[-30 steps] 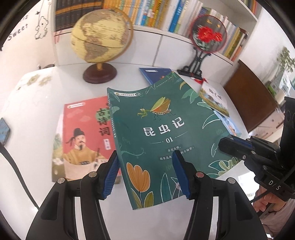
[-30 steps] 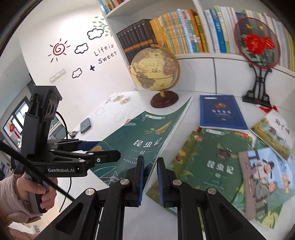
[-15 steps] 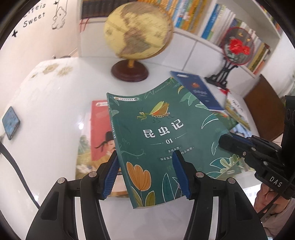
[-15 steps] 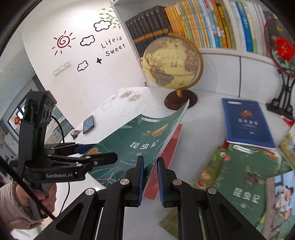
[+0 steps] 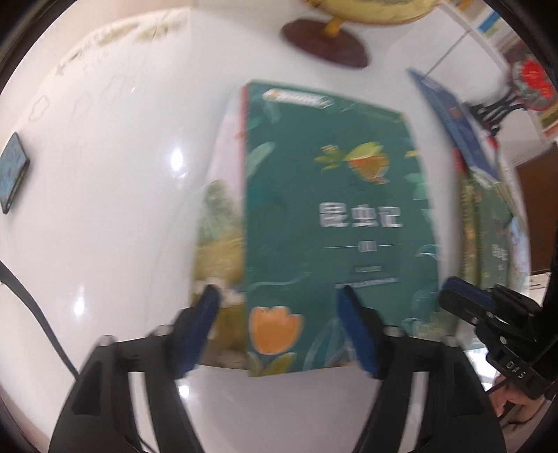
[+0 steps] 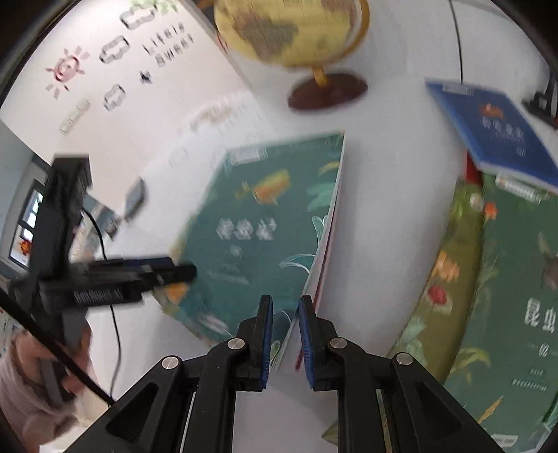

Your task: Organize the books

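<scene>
Pinching the near right corner of the green book [image 6: 265, 223] between its blue fingers [image 6: 265, 334], the right gripper [image 6: 284, 336] holds it over the white table [image 5: 115, 167] — above a red-edged book [image 5: 223, 223]. The left gripper [image 5: 279, 331] hovers at the book's near edge, fingers spread wide — touching nothing visibly. A globe [image 6: 293, 31] stands at the far side.

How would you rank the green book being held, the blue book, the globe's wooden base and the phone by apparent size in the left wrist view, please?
1. green book, though it is nearest
2. blue book, partly hidden
3. globe base
4. phone, at the distorted edge
</scene>
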`<move>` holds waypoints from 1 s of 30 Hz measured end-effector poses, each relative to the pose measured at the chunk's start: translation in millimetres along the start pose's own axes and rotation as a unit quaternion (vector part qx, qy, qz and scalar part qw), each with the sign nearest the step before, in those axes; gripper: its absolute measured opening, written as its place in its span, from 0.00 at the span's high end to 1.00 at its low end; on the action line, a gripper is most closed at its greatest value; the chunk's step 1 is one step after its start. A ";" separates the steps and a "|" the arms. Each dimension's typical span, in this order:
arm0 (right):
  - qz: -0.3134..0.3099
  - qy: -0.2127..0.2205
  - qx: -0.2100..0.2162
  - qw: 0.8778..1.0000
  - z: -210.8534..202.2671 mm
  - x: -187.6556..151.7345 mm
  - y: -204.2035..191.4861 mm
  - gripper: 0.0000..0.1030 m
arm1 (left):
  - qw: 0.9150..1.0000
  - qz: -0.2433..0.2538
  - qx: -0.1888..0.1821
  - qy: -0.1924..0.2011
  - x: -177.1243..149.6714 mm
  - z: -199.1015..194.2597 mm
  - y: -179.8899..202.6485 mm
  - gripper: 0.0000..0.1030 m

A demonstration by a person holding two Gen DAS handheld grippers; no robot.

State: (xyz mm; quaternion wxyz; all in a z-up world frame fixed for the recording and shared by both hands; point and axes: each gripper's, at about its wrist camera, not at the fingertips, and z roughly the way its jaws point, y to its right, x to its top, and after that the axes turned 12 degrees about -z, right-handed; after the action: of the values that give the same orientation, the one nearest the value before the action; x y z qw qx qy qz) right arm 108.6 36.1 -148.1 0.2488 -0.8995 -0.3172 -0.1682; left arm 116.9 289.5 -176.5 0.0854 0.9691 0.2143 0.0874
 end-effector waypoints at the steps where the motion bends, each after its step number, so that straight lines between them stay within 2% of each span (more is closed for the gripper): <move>1: 0.006 -0.024 -0.002 1.000 6.2 0.9 2.2 0.82 | 1.000 -0.003 0.012 -0.002 2.3 0.7 -2.7 0.24; 2: 0.011 -0.033 -0.009 0.999 7.6 2.5 4.4 0.80 | 1.000 -0.007 0.019 -0.002 4.6 1.2 -5.9 0.24; 4: 0.024 -0.025 -0.022 0.999 4.1 5.8 8.0 0.65 | 1.000 -0.019 0.015 -0.012 9.1 3.8 -12.5 0.19; 5: 0.037 -0.013 -0.027 0.999 0.9 8.3 11.8 0.45 | 0.999 -0.030 0.011 -0.019 11.0 6.2 -16.1 0.17; 6: 0.045 -0.007 -0.034 0.998 -0.1 9.6 14.5 0.36 | 0.999 -0.039 0.006 -0.023 12.3 7.9 -18.4 0.16; 9: 0.059 -0.017 -0.026 0.998 8.2 13.6 16.0 0.36 | 0.997 -0.060 -0.014 -0.034 13.4 10.5 -22.1 0.15; 13: 0.052 -0.043 0.011 0.998 26.3 12.6 1.9 0.36 | 0.998 -0.055 -0.017 -0.040 13.0 10.9 -16.2 0.15; 15: 0.037 -0.056 0.007 0.998 33.7 11.4 -10.4 0.33 | 0.997 -0.048 -0.035 -0.047 11.0 10.7 -11.8 0.14; 25: -0.007 -0.065 0.021 0.998 45.5 9.1 -43.1 0.32 | 0.999 0.000 -0.013 -0.049 -10.8 4.8 17.8 0.13; 27: -0.018 -0.066 0.008 0.998 48.1 10.1 -48.1 0.30 | 0.999 0.015 -0.007 -0.051 -17.3 4.0 23.2 0.13; 30: -0.022 -0.058 0.017 0.998 46.3 8.6 -43.5 0.30 | 0.998 0.007 -0.020 -0.051 -18.6 -0.7 20.7 0.11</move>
State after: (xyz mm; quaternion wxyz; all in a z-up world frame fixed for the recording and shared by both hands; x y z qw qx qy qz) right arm 93.3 95.4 -167.2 0.2421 -0.8960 -0.3537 -0.1161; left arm 108.4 263.0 -174.1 0.1149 0.9719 0.2008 0.0433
